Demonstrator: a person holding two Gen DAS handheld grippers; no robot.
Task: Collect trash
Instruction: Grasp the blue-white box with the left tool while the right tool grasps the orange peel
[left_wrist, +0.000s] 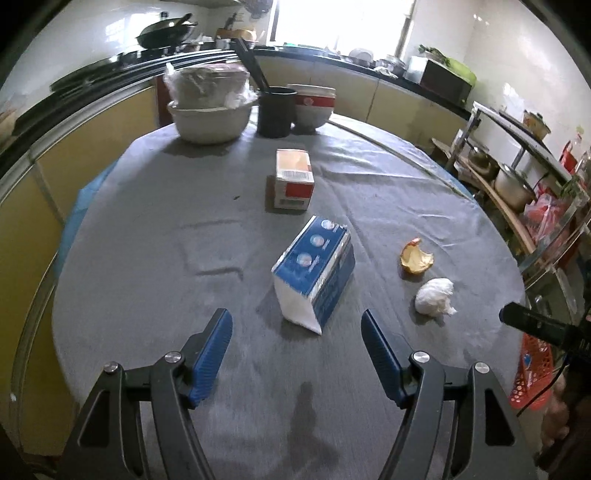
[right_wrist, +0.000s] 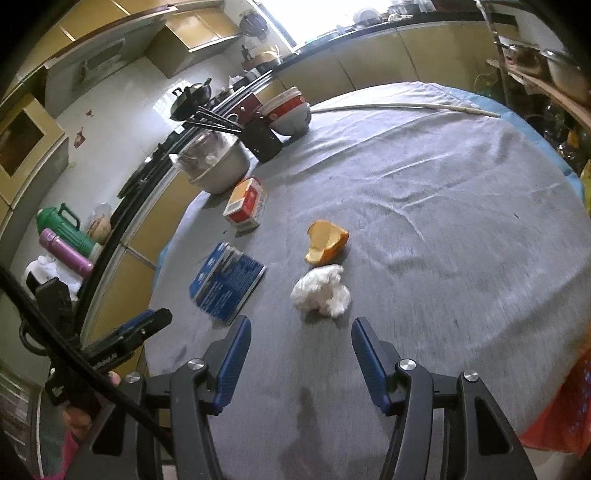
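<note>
Left wrist view: the left tongs (left_wrist: 296, 325) are seen at the bottom of the frame, blue pads spread wide with nothing between them; bare grey cloth of the counter (left_wrist: 147, 258) lies below. Just above the gap, at frame centre, a blue tissue pack (left_wrist: 314, 269) is stood tilted, white tissue showing at its lower end. Three round emblems are printed on its blue face; their wording cannot be read. Above it, an orange-and-white carton (left_wrist: 294, 177) carries a red panel and what is probably a barcode label, blurred.

Trash is noted at right of centre: an orange peel (left_wrist: 416, 256), and just below it, apart, a crumpled white tissue (left_wrist: 434, 297). A red mesh basket (left_wrist: 533, 373) is partly seen at the lower right edge.

At the top of the counter are recorded a metal bowl (left_wrist: 208, 118) with a covered dish inside, a black cup (left_wrist: 277, 110) and a red-and-white bowl (left_wrist: 312, 105).

Right wrist view: the right tongs (right_wrist: 301, 332) are held partly open and empty at bottom centre. The crumpled white tissue (right_wrist: 321, 290) lies just above the gap, not touched by either pad; the orange peel (right_wrist: 327, 242) sits just above it. The tissue pack (right_wrist: 227, 280) is at left of centre, the carton (right_wrist: 245, 203) above that. At lower left the left tongs (right_wrist: 142, 326) are seen; white lettering on the body is partly legible, roughly "Robot".
</note>
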